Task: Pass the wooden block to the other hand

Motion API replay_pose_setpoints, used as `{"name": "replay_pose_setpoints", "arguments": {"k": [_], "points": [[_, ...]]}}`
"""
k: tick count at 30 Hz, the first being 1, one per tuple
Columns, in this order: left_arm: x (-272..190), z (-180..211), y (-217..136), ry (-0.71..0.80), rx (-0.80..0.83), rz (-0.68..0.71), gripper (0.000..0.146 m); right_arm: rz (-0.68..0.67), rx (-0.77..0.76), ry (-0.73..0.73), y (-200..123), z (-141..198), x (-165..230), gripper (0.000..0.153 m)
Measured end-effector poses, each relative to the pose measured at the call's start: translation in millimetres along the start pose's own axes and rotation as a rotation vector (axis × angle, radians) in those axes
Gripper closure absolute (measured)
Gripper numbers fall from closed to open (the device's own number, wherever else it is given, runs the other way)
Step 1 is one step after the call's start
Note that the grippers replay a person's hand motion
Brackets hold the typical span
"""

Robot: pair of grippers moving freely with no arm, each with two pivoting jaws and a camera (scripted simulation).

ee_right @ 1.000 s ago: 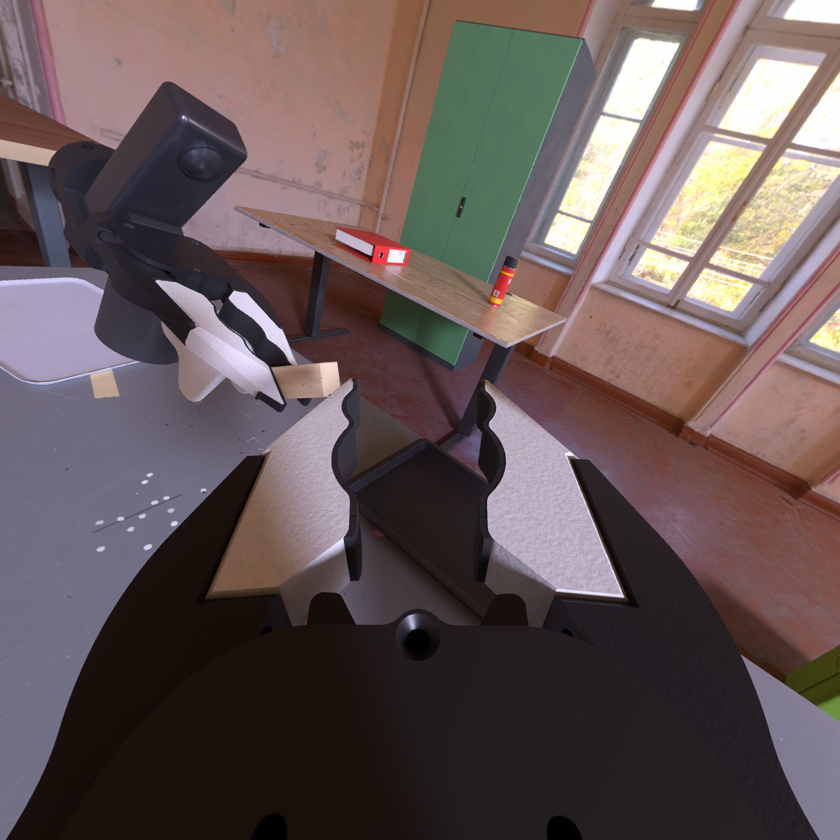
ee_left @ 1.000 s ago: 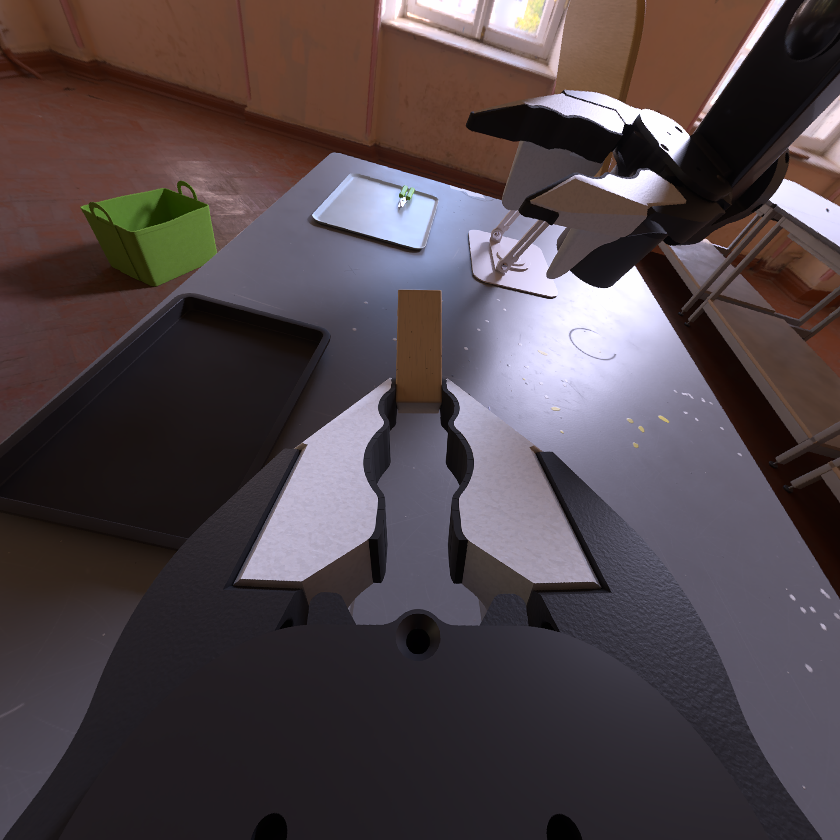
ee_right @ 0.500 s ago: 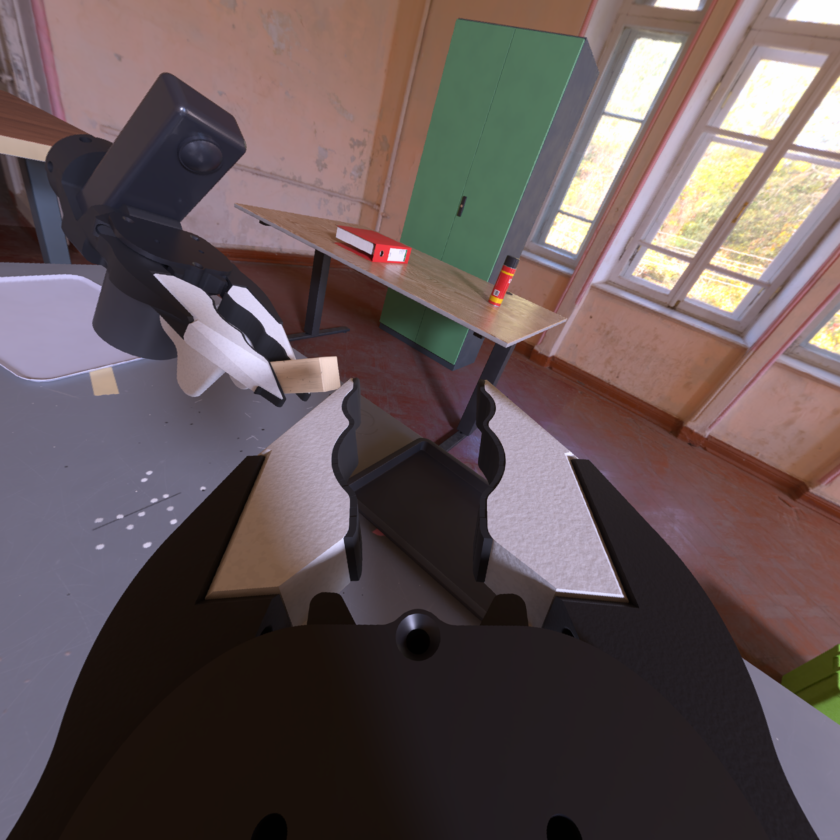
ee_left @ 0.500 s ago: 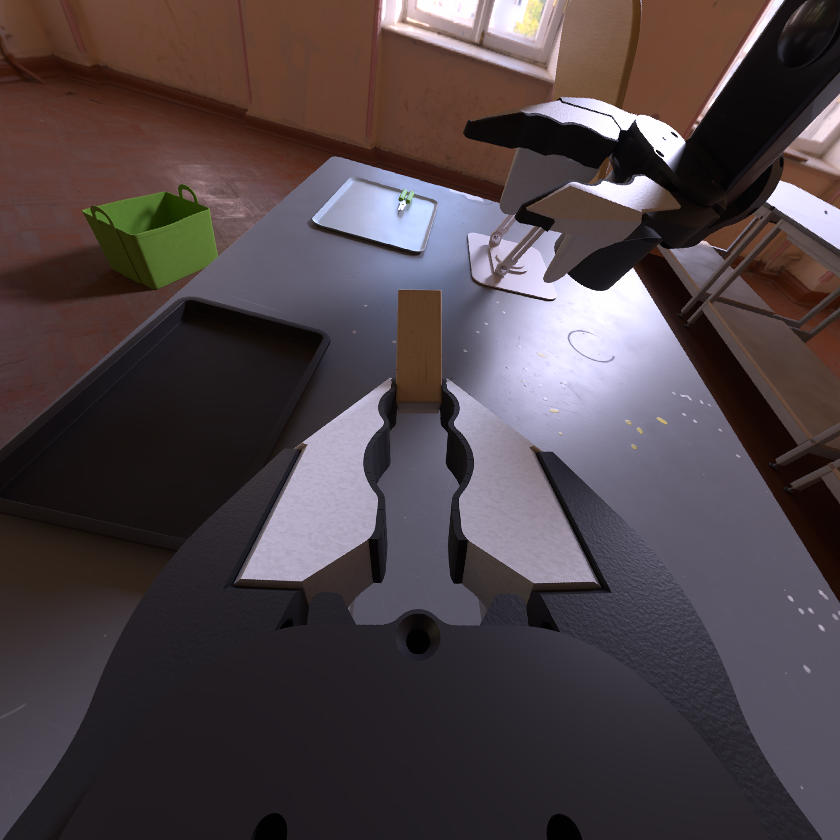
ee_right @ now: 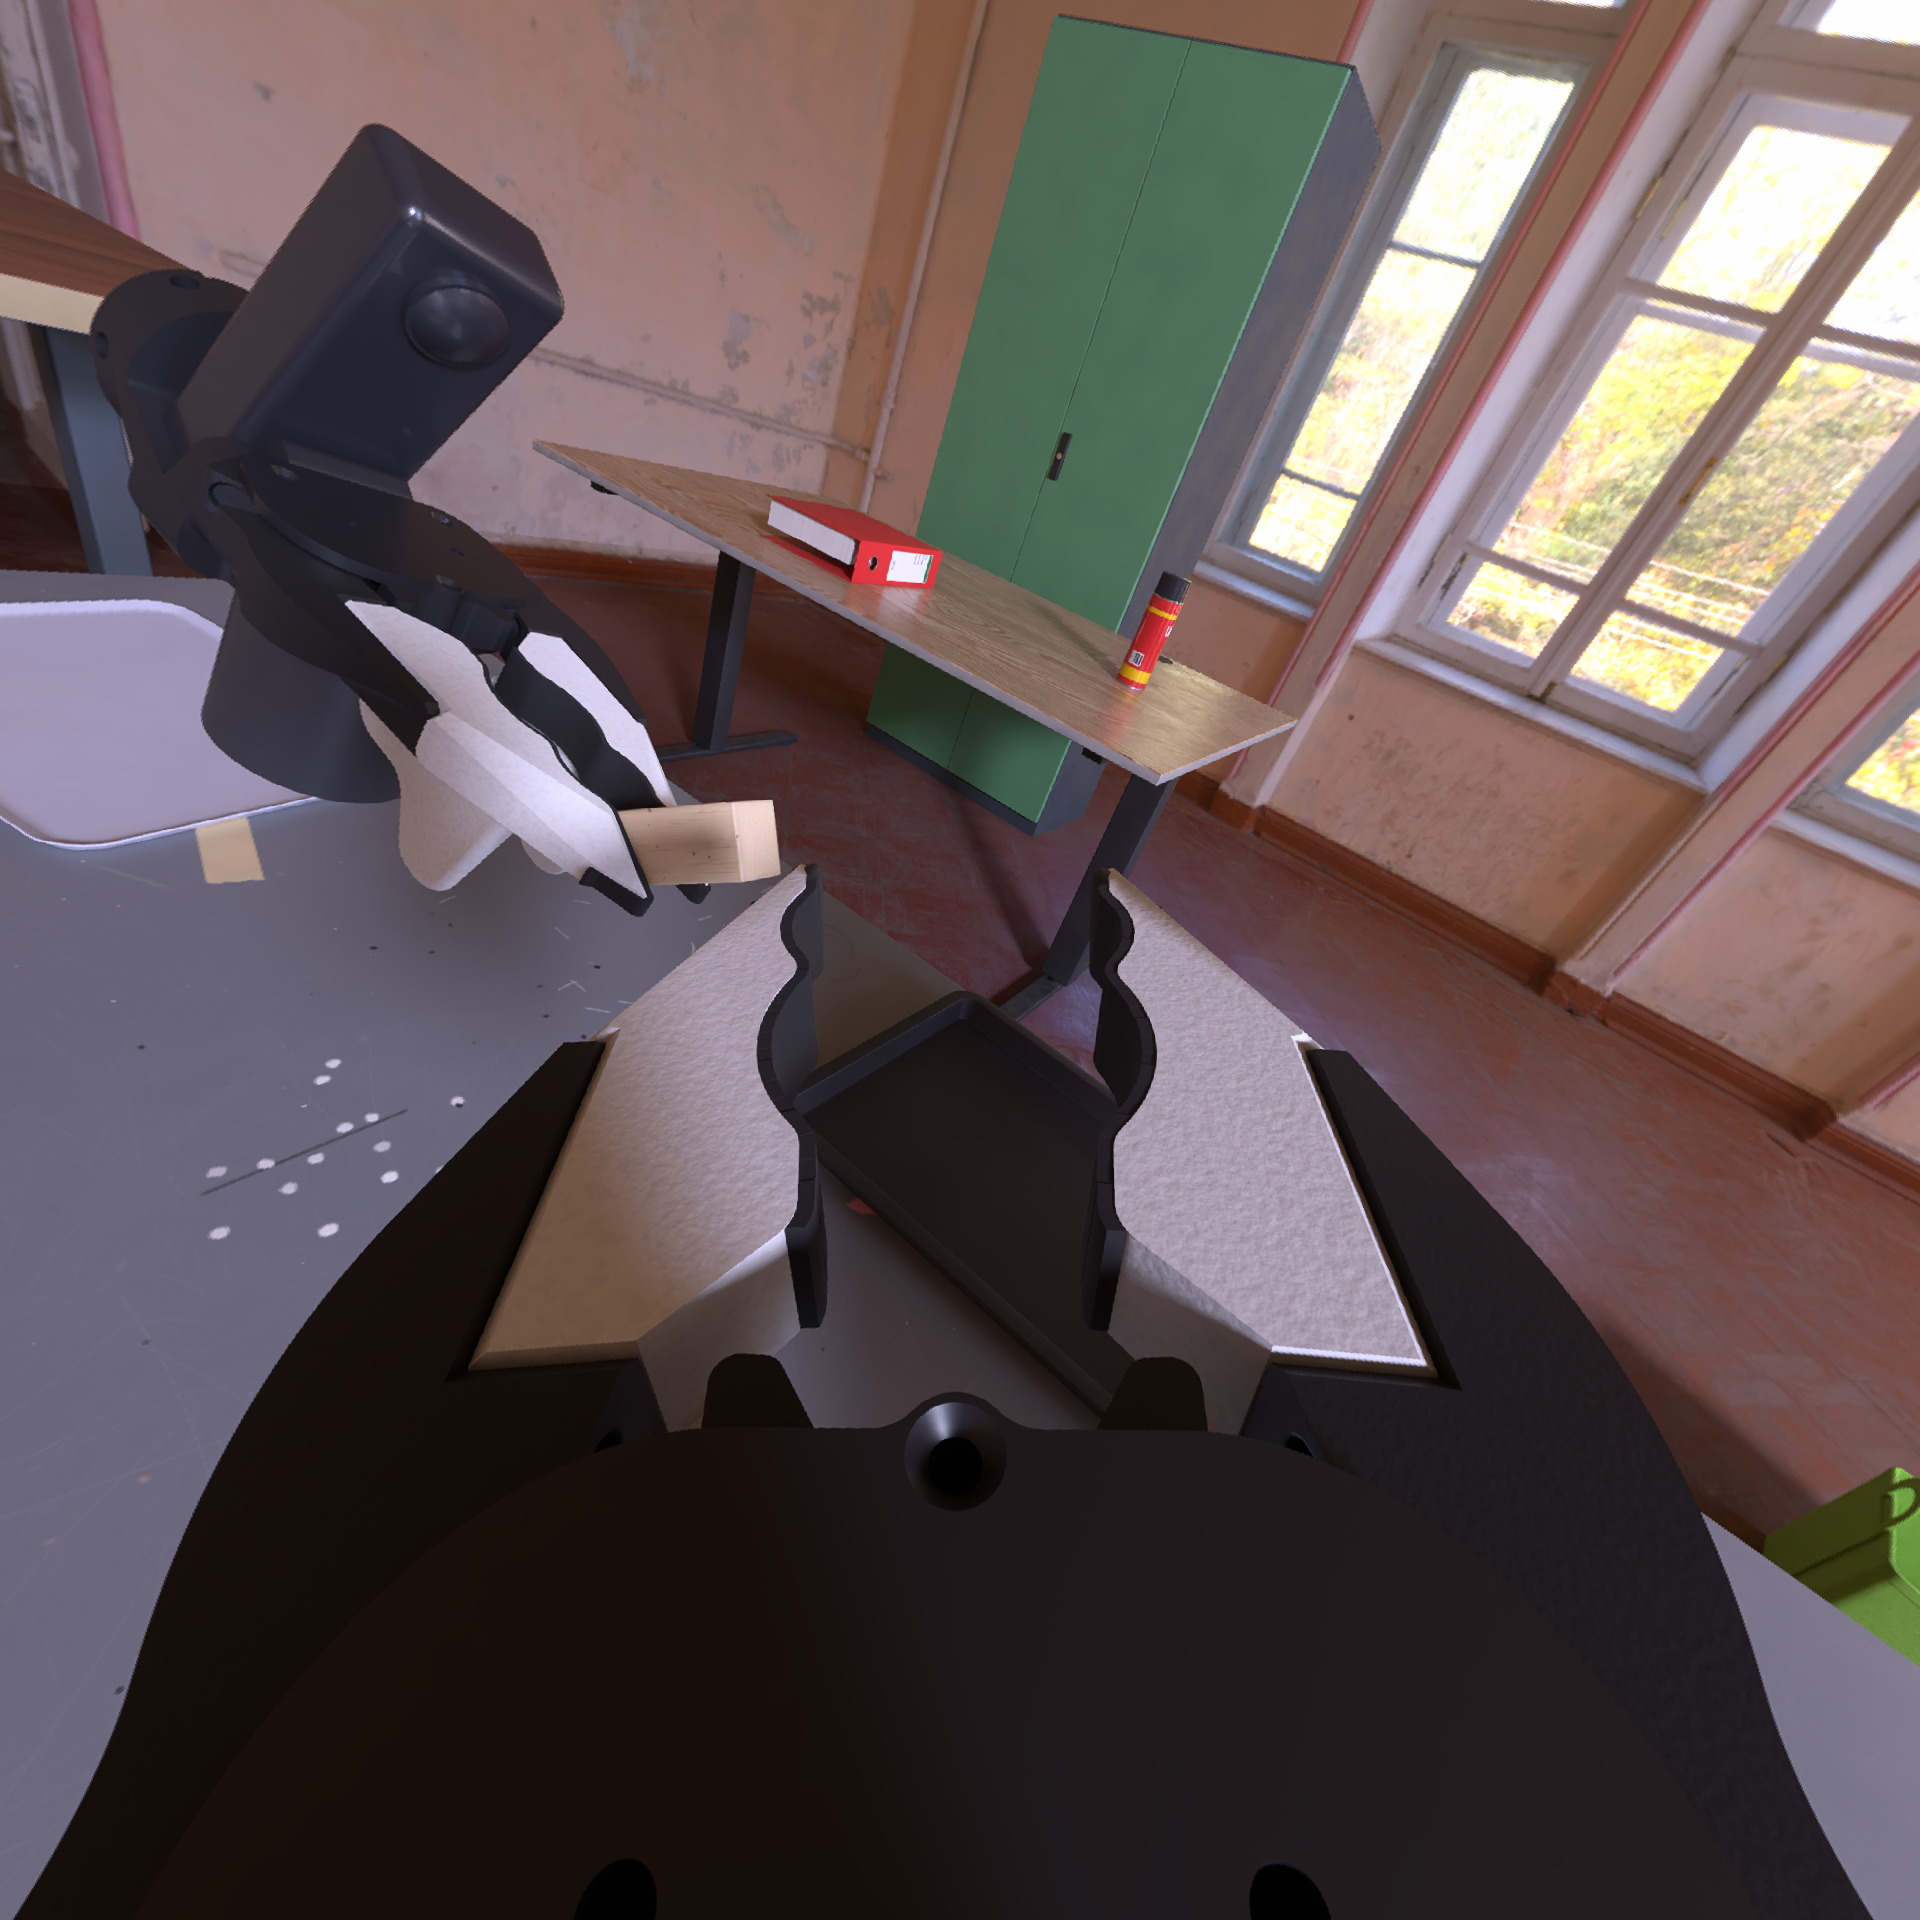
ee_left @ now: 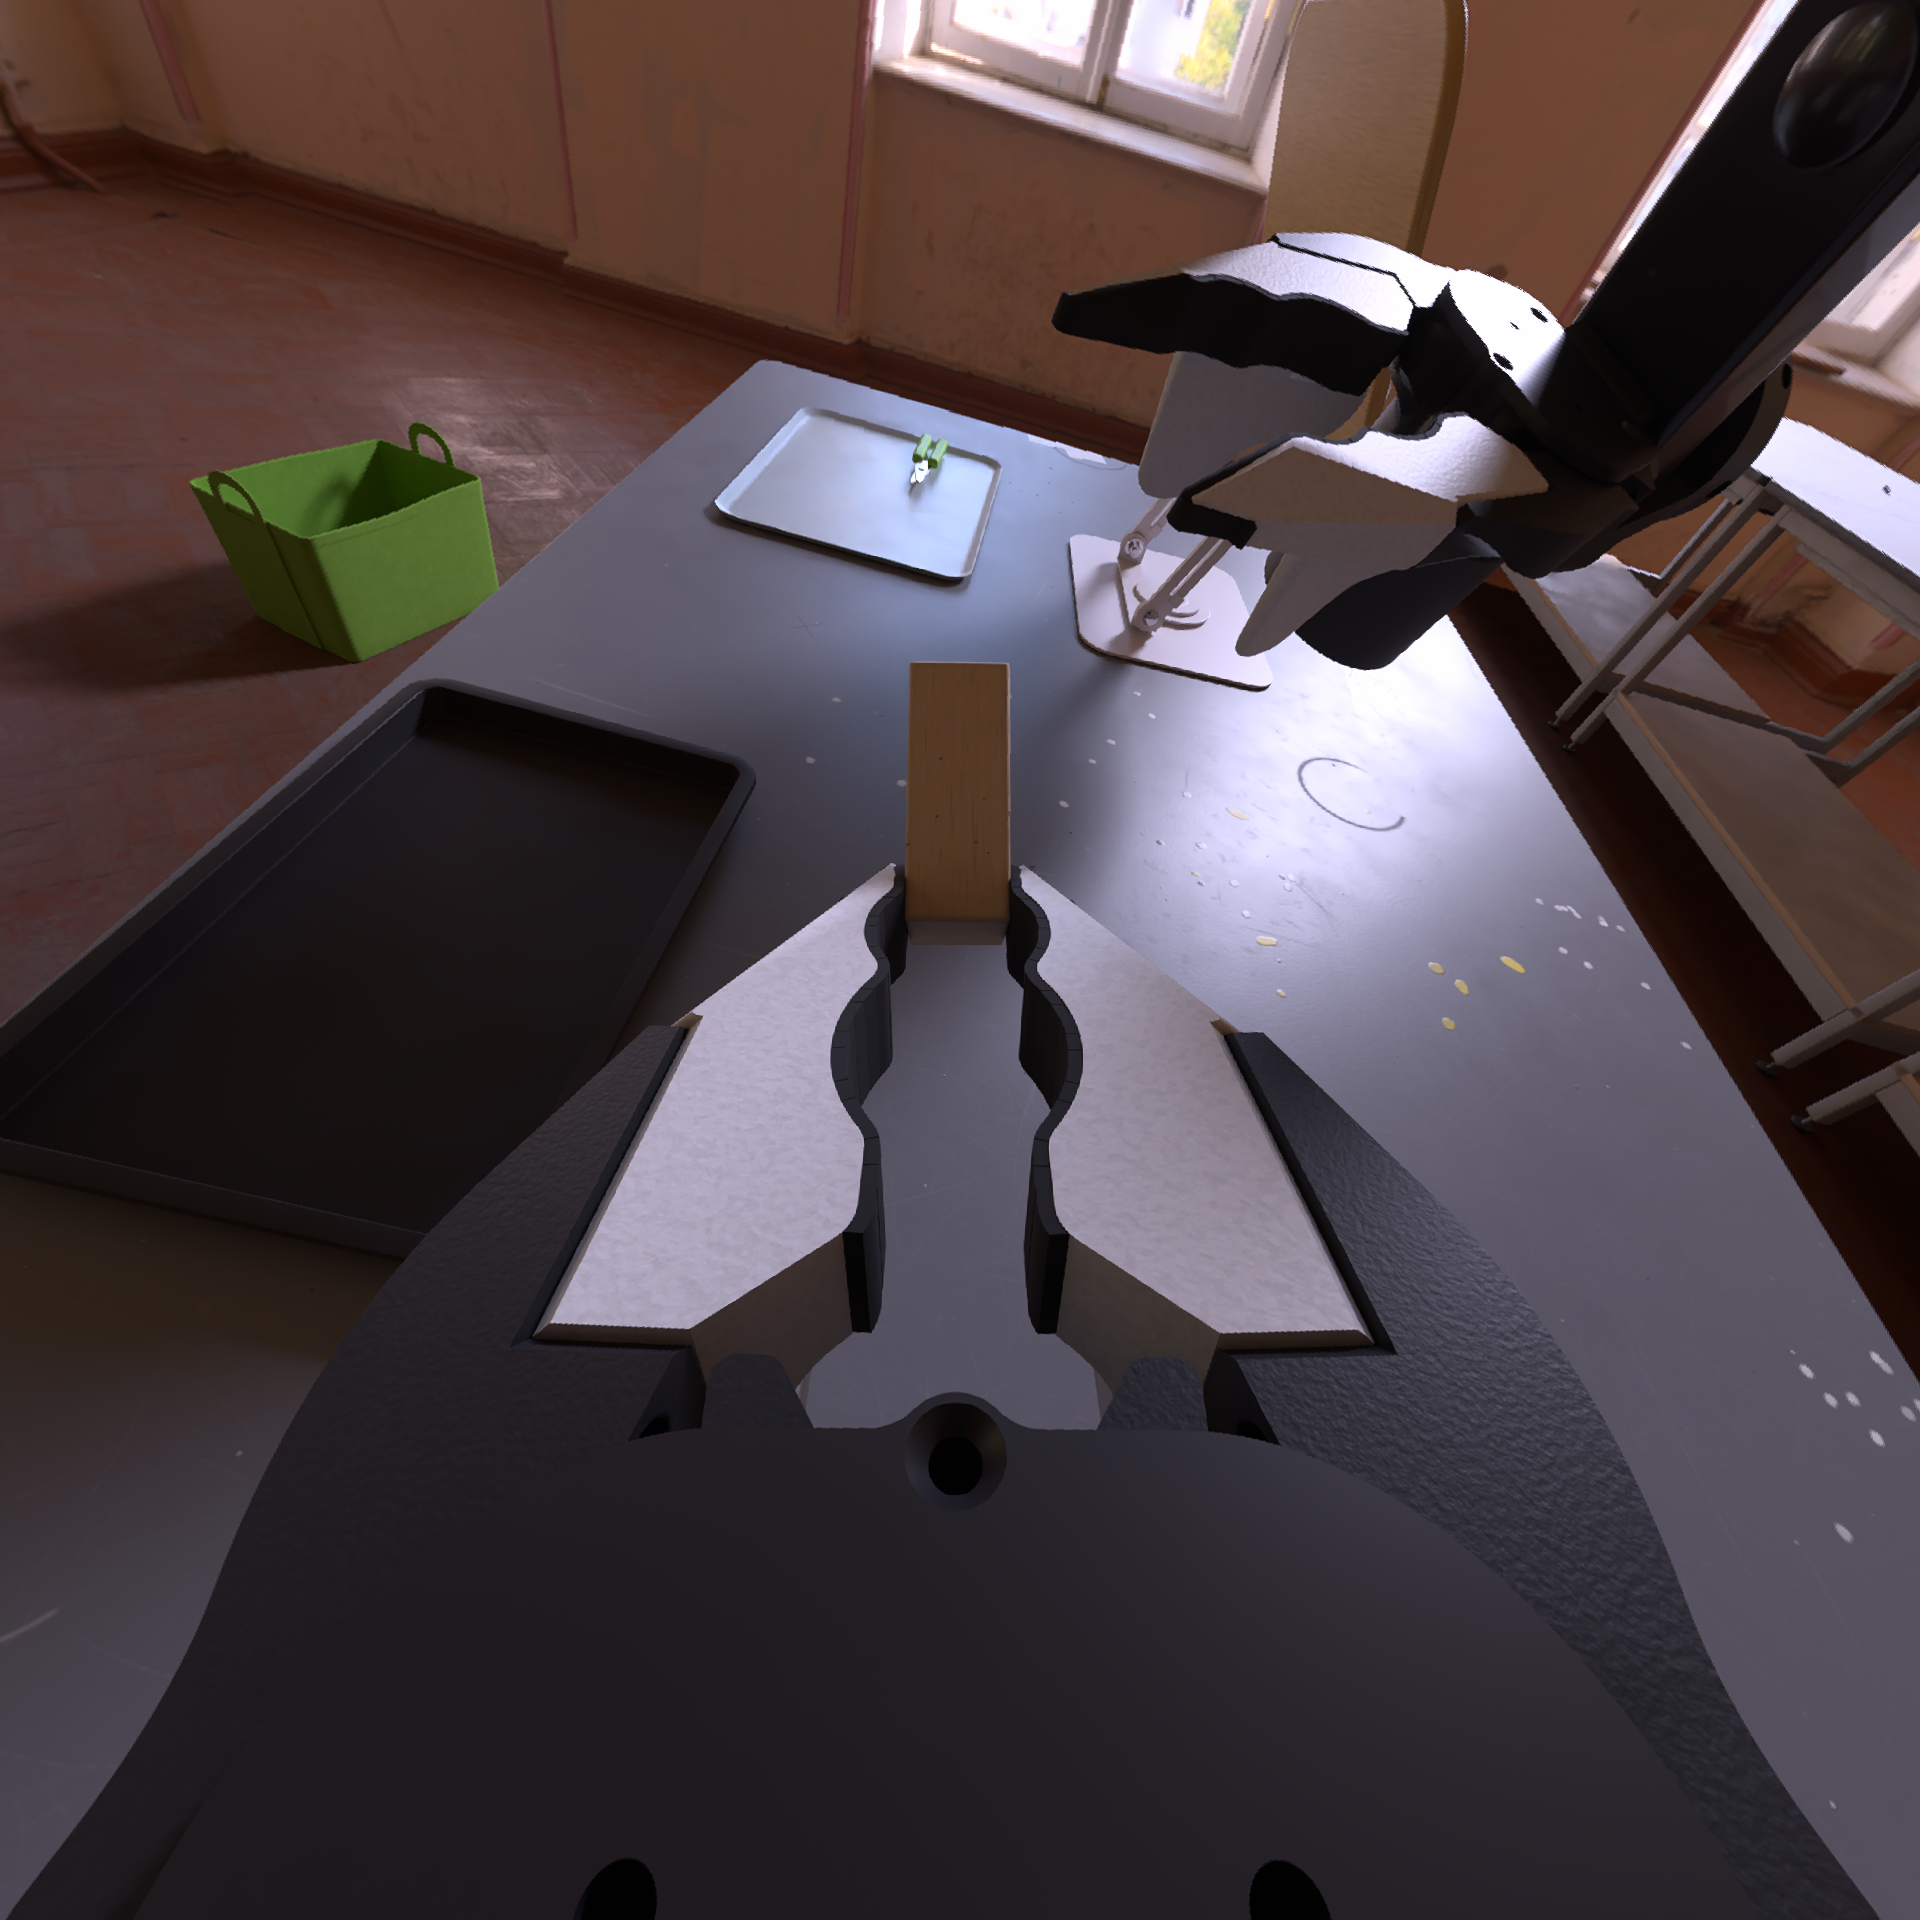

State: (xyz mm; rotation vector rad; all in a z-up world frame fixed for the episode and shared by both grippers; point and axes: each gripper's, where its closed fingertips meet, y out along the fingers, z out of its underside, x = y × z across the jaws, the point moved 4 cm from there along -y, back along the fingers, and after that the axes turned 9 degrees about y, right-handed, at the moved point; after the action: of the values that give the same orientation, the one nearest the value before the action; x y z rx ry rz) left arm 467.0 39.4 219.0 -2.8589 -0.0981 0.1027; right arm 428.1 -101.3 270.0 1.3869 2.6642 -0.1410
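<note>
My left gripper [ee_left: 958, 906] is shut on one end of the light wooden block [ee_left: 958, 790], which sticks out forward past the fingertips above the grey table [ee_left: 1403, 1091]. My right gripper [ee_right: 958, 891] is open and empty. In the right wrist view the block [ee_right: 717, 840] hangs in the left gripper [ee_right: 649, 857] just up and left of my right gripper's left fingertip [ee_right: 800, 904], outside the jaws. In the left wrist view the right gripper [ee_left: 1132, 416] hovers open at the upper right, apart from the block.
A black tray [ee_left: 312, 935] lies on the table's left and a grey tray [ee_left: 790, 499] with a small green item [ee_left: 928, 459] at the far end. A white stand [ee_left: 1184, 634] is near it. A green basket [ee_left: 353, 551] sits on the floor. A desk [ee_right: 997, 644] and green cabinet [ee_right: 1122, 364] stand beyond.
The left gripper with the block has drifted slightly up and toward the right gripper. The right gripper has stayed open and shifted only a little.
</note>
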Motion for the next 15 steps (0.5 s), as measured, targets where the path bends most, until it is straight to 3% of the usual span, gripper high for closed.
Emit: {"name": "replay_pose_setpoints", "arguments": {"k": [15], "points": [[1.0,-3.9,-2.4,0.022,-0.033,-0.022,0.128,0.000,0.000,-0.005,0.3,-0.3,0.7,0.101]]}}
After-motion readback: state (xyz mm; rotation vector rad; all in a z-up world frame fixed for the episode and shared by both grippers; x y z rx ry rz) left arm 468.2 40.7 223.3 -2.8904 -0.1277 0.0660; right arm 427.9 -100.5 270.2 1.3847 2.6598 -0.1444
